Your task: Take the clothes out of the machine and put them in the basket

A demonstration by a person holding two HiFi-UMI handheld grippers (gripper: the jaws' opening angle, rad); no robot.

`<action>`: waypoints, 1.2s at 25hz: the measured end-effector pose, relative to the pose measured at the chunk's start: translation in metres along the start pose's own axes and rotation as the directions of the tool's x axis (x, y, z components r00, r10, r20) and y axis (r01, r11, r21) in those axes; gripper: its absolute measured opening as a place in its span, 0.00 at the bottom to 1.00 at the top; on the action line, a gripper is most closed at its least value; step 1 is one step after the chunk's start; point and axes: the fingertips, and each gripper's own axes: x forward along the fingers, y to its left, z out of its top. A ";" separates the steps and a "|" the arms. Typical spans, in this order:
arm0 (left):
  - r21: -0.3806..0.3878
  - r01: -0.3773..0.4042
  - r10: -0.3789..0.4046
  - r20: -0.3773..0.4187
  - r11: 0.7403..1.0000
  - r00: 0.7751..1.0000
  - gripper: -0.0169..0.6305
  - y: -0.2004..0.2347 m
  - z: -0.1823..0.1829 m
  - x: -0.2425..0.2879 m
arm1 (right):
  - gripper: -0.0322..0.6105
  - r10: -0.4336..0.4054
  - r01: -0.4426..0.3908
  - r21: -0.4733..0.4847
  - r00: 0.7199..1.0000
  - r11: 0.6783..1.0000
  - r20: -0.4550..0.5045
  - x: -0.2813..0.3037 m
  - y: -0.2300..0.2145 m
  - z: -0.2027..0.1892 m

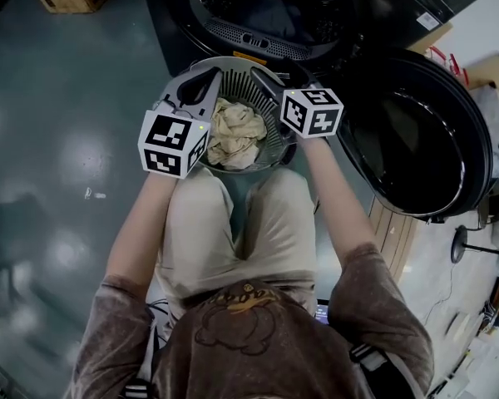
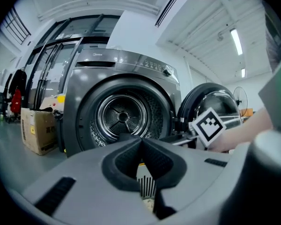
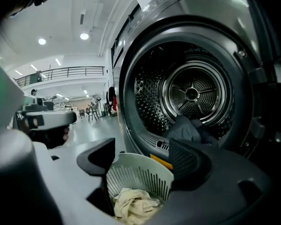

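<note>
right gripper (image 3: 143, 159), jaws apart, empty, over basket (image 3: 131, 167) holding cream cloth (image 3: 133, 205); dark garment (image 3: 185, 128) lies ahead, slightly right, low inside drum (image 3: 147, 97).

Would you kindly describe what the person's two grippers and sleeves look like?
The left gripper and the right gripper each have a pale grey moulded body with black slots and two black textured jaws. Each carries a white cube printed with black square markers: the left cube and the right cube. The person wears a mottled brown top with short sleeves.
</note>
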 end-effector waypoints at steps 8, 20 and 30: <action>-0.029 0.049 -0.049 -0.009 0.998 0.999 0.04 0.000 -0.007 0.012 | 0.60 -0.112 0.111 -0.047 0.993 0.993 -0.029 0.060 -0.062 0.022; -0.060 0.116 -0.117 -0.013 0.991 0.993 0.04 0.000 -0.018 0.028 | 0.60 -0.242 0.216 -0.175 0.959 0.961 -0.146 0.129 -0.131 0.030; -0.063 0.172 -0.173 -0.009 0.983 0.985 0.04 -0.003 -0.021 0.037 | 0.56 -0.366 0.308 -0.249 0.900 0.918 -0.235 0.151 -0.173 0.032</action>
